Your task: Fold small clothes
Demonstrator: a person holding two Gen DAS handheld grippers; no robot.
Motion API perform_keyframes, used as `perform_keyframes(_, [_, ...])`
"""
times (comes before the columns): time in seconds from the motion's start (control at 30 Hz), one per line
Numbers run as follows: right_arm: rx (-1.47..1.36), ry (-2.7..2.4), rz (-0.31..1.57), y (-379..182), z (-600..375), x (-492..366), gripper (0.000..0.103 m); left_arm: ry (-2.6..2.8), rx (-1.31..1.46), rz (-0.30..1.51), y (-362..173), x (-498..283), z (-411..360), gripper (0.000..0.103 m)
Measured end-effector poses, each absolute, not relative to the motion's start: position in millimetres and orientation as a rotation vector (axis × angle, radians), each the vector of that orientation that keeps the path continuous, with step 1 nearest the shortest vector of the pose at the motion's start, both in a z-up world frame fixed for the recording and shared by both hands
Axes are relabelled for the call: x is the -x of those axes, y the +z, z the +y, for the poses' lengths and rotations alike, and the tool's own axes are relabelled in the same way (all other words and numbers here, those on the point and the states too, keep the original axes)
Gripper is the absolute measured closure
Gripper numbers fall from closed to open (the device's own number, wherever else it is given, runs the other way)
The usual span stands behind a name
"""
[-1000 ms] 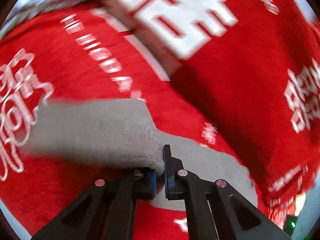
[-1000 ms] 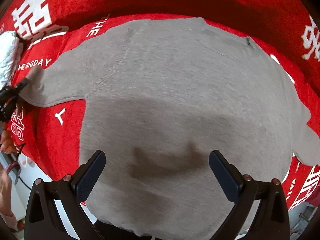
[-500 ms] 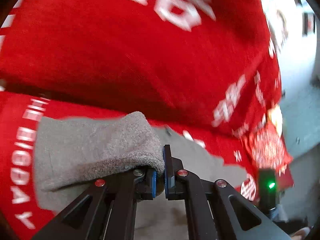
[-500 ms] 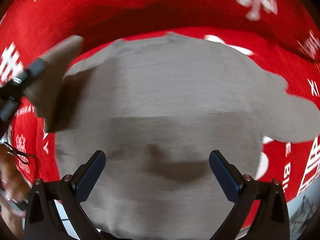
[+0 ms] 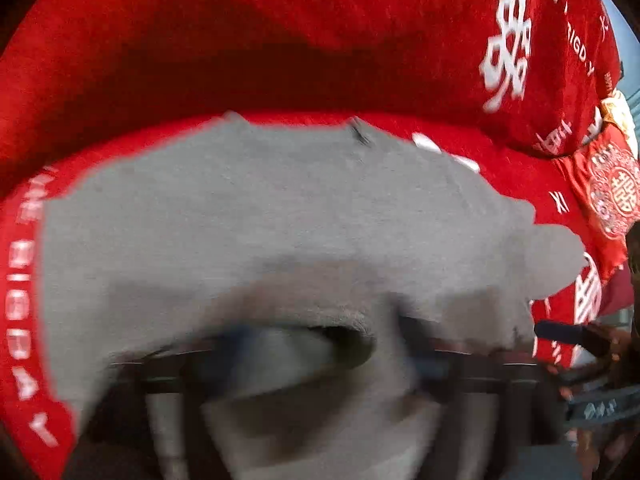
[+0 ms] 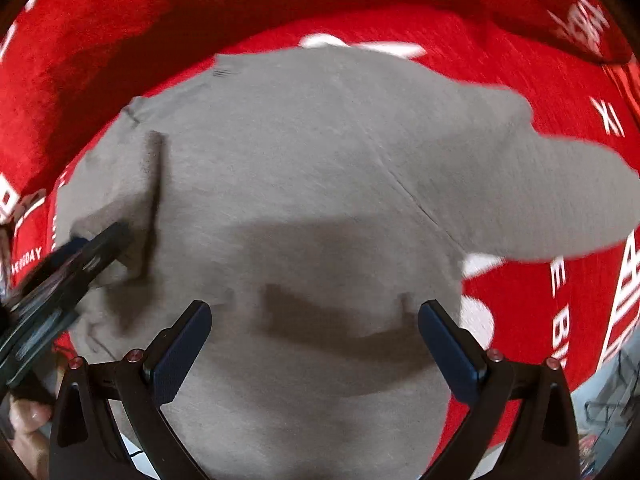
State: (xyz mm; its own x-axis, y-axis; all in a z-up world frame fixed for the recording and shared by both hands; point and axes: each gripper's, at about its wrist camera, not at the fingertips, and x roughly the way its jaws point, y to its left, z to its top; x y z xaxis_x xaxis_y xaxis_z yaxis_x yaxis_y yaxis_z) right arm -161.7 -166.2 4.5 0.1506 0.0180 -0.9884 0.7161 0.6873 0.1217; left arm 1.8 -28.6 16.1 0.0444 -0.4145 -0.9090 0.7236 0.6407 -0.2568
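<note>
Left tool [image 5: 320,352] opening over the folded sleeve [image 6: 120,184] — right tool [image 6: 316,344] wide above the grey shirt [image 6: 320,184].

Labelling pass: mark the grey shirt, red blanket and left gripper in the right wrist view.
grey shirt [image 6: 304,184]: right wrist view, middle of the body panel.
red blanket [image 6: 532,56]: right wrist view, bare patch above the spread sleeve.
left gripper [image 6: 86,258]: right wrist view, fingertips over the folded sleeve, jaws opening.

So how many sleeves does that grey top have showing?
2. One sleeve lies spread to the right on the red cloth; the other sleeve is folded over the body, by the left tool.
</note>
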Motion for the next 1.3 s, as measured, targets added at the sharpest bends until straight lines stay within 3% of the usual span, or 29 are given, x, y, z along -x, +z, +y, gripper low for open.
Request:
perform_keyframes(0.2, [-0.397, -0.35, 1.293, 28, -104, 87, 0.0, -0.712, -0.318, 1.167, 54, -58, 44, 0.014])
perform_keyframes(0.4, [0.129, -0.23, 1.281, 11, -30, 27, 0.002, -0.438, -0.303, 1.292, 8, -136, 98, 0.015])
perform_keyframes(0.47, [0.283, -0.246, 1.284, -2, -23, 21, 0.019, -0.405, -0.276, 1.322, -5, -146, 105, 0.015])
perform_keyframes(0.5, [0.337, -0.257, 1.29, -9, -22, 15, 0.066, -0.399, -0.283, 1.327, -10, -146, 103, 0.015])
perform_keyframes(0.53, [0.322, -0.24, 1.301, -11, -24, 10, 0.095, -0.391, -0.295, 1.333, -15, -146, 103, 0.014])
perform_keyframes(0.57, [0.245, -0.233, 1.301, -10, -31, 3, 0.096, -0.395, -0.302, 1.338, -20, -143, 101, 0.014])
perform_keyframes(0.73, [-0.469, -0.361, 1.06, 31, -132, 57, 0.095, -0.413, -0.301, 1.331, -19, -141, 103, 0.014])
perform_keyframes(0.8, [-0.767, -0.478, 0.976, 24, -175, 96, 0.09, -0.428, -0.295, 1.342, -18, -144, 104, 0.014])
perform_keyframes(0.87, [-1.1, -0.528, 0.894, 0, -208, 137, 0.059, -0.443, -0.283, 1.352, -21, -145, 99, 0.014])
perform_keyframes(0.9, [-1.205, -0.548, 0.878, -10, -215, 152, 0.026, -0.447, -0.269, 1.361, -21, -153, 101, 0.014])
perform_keyframes(0.93, [-1.283, -0.572, 0.856, -17, -218, 166, 0.023, -0.449, -0.261, 1.366, -20, -157, 102, 0.014])
perform_keyframes(1.07, [-1.368, -0.431, 0.837, -12, -186, 171, 0.023, -0.451, -0.221, 1.381, -18, -184, 105, 0.014])
perform_keyframes(1.23, [-1.472, -0.119, 0.968, -35, -92, 109, 0.025, -0.466, -0.192, 1.446, -26, -203, 104, 0.015])
perform_keyframes(1.3, [-1.524, -0.064, 0.975, -49, -59, 79, 0.027, -0.49, -0.189, 1.454, -24, -205, 105, 0.022])
